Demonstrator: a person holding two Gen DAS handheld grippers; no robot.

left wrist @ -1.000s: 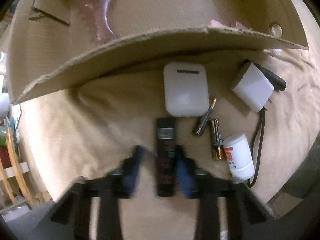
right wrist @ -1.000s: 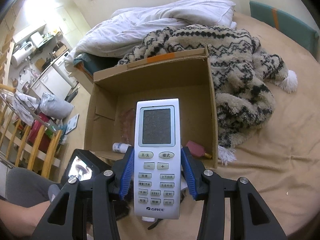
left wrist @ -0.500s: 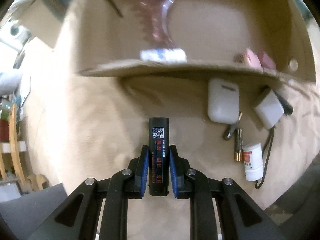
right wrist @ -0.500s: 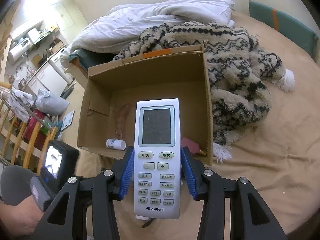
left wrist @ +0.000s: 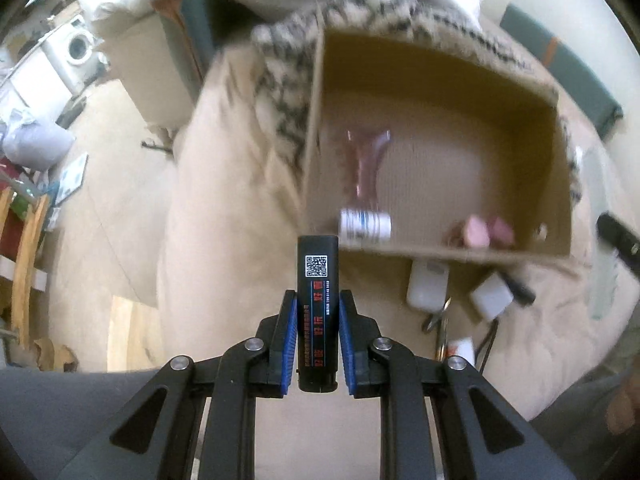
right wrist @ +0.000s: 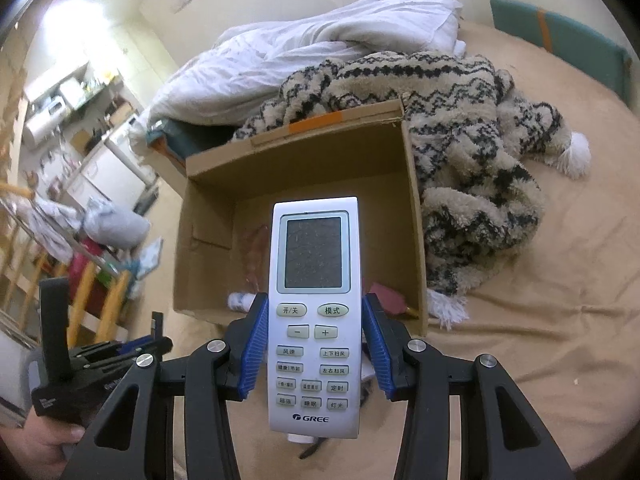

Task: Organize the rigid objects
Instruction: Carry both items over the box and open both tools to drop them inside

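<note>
My left gripper (left wrist: 318,300) is shut on a black stick with a QR label (left wrist: 318,264), held upright above the beige sheet, short of the cardboard box (left wrist: 440,80). Inside the box lie a pink hair claw (left wrist: 366,160), a small white bottle (left wrist: 364,224) and pink items (left wrist: 476,232). My right gripper (right wrist: 314,300) is shut on a white GREE remote (right wrist: 314,320), held in front of the same box (right wrist: 312,168). The left gripper (right wrist: 132,348) also shows low on the left in the right wrist view.
On the sheet before the box lie a white earbud case (left wrist: 427,284), a white charger (left wrist: 491,295), batteries (left wrist: 436,320) and another white bottle (left wrist: 460,348). A patterned fleece blanket (right wrist: 472,128) and a white duvet (right wrist: 320,48) crowd the box's far and right sides. The bed's edge drops off at left.
The left jaws closed on the black stick, which lay on the sheet, and lifted it up and back from the box. The right gripper held still with the remote.
</note>
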